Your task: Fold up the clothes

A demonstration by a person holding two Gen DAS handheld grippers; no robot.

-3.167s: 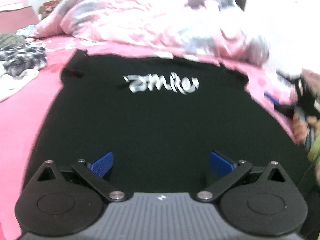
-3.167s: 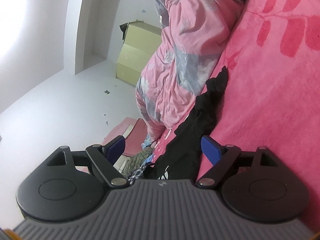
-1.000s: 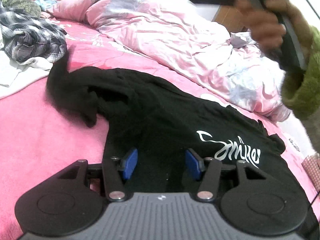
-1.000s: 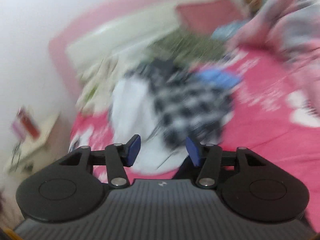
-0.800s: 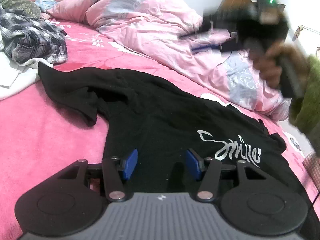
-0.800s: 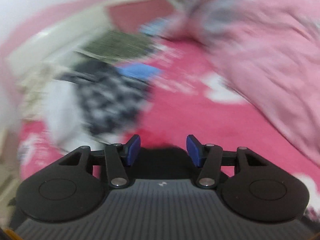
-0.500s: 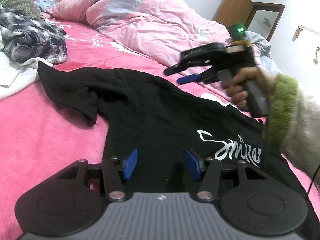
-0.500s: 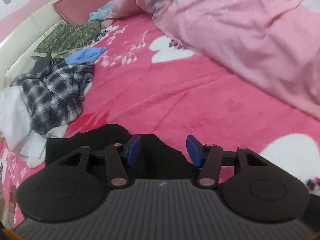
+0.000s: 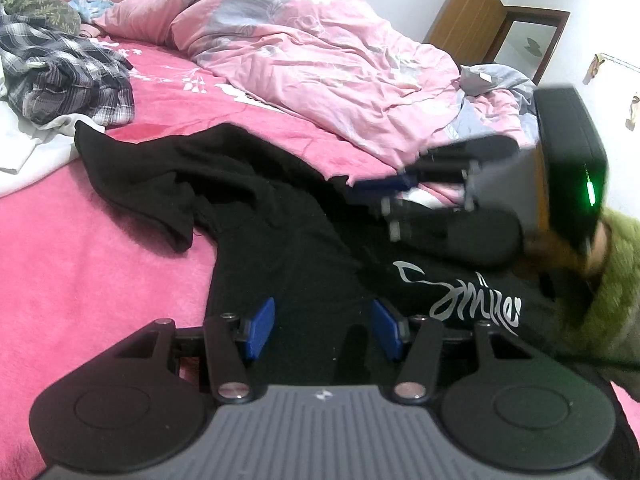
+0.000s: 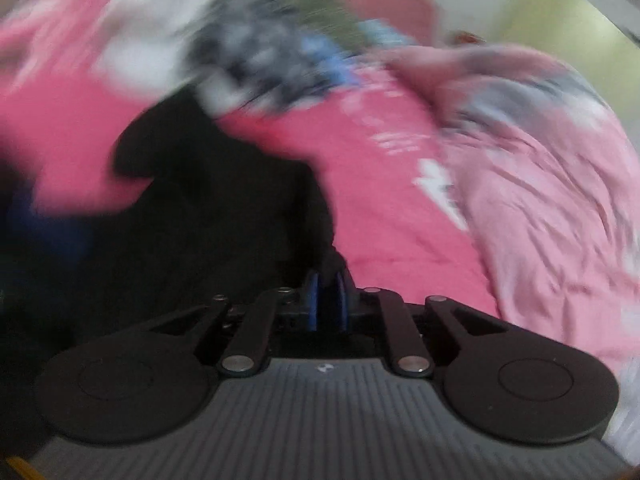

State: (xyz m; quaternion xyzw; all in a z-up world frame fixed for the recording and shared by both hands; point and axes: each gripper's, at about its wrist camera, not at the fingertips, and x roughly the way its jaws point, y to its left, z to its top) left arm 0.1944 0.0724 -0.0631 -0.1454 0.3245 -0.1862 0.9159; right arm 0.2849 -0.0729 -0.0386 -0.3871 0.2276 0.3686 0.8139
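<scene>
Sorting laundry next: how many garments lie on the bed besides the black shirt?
3 at least: a plaid shirt far left, white cloth under it, blue cloth behind. More may be hidden.

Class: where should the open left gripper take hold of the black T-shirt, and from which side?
Grip the loose sleeve tip of the black T-shirt, coming from the bare pink blanket side. That corner lies flat, thin and exposed, probably easy for the left gripper to pinch.

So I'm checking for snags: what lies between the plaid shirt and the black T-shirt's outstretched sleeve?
A fold of white cloth under the plaid shirt meets the sleeve; beside it, bare pink bedsheet. Left wrist view.
</scene>
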